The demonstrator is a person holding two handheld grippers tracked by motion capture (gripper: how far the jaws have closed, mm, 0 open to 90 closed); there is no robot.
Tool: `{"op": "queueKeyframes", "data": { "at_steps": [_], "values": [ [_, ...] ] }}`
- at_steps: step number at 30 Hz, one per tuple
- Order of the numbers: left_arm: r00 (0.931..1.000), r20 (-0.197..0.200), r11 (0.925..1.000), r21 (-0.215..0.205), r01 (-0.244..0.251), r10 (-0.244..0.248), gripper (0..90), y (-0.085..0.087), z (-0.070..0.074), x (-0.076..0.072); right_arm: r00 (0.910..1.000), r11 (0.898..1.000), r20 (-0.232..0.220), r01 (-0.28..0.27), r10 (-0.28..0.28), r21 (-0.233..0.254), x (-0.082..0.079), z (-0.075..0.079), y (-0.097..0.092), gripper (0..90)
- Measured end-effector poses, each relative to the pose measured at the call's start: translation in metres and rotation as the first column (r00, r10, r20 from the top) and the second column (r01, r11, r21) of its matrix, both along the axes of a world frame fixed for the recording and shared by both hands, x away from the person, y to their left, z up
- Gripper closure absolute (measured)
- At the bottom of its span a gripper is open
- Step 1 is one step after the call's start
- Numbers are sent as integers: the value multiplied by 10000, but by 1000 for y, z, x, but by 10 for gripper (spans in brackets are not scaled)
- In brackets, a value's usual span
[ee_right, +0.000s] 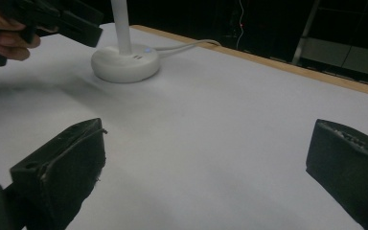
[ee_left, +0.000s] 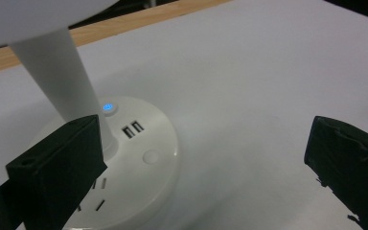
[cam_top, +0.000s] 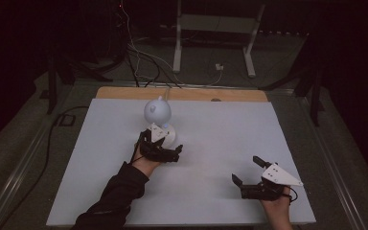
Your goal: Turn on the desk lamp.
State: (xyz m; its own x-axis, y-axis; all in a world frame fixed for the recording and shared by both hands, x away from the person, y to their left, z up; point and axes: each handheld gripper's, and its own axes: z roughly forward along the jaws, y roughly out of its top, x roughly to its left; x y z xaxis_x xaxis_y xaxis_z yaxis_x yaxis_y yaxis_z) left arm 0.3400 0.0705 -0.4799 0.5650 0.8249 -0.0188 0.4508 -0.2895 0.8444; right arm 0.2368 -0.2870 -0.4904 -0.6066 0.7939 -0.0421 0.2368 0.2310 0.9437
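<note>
A white desk lamp with a round head (cam_top: pixel 157 111) stands on a round base (cam_top: pixel 169 137) at the back middle of the white table top (cam_top: pixel 220 134). In the left gripper view the base (ee_left: pixel 143 163) has a button lit blue (ee_left: pixel 108 107), two USB ports (ee_left: pixel 132 129) and sockets, with the stem (ee_left: pixel 52 72) rising from it. My left gripper (cam_top: pixel 163 143) is open and hovers right at the base, its left jaw over the rim, holding nothing (ee_left: pixel 201 158). My right gripper (cam_top: pixel 247 169) is open and empty near the front right (ee_right: pixel 206 158). From there I see the base (ee_right: pixel 124 62) farther off.
The lamp's white cable (ee_right: pixel 187 45) runs off the far wooden edge (cam_top: pixel 182 93). Beyond the table are floor cables, a white plug (cam_top: pixel 219 67) and a white frame stand (cam_top: pixel 211 28). A dark box (cam_top: pixel 67 120) lies on the floor at left.
</note>
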Motion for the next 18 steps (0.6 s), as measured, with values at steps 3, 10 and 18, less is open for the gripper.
{"op": "queueKeyframes", "data": {
  "at_steps": [3, 10, 18],
  "values": [
    [9999, 89, 9998, 173, -134, 132, 51, -1, -3, 2, 10000, 10000, 11, -38, 38, -9, 1, 0, 0, 0],
    [9988, 255, 9985, 345, -424, 416, 234, -2, -5, 4, 10000, 10000, -1, -72, 72, 12, 1, 0, -1, 0],
    [9973, 289, 9962, 515, -697, 682, 471, -5, -8, 6, 10000, 10000, -23, -77, 77, 63, 1, 0, -1, 0]
  ]
}}
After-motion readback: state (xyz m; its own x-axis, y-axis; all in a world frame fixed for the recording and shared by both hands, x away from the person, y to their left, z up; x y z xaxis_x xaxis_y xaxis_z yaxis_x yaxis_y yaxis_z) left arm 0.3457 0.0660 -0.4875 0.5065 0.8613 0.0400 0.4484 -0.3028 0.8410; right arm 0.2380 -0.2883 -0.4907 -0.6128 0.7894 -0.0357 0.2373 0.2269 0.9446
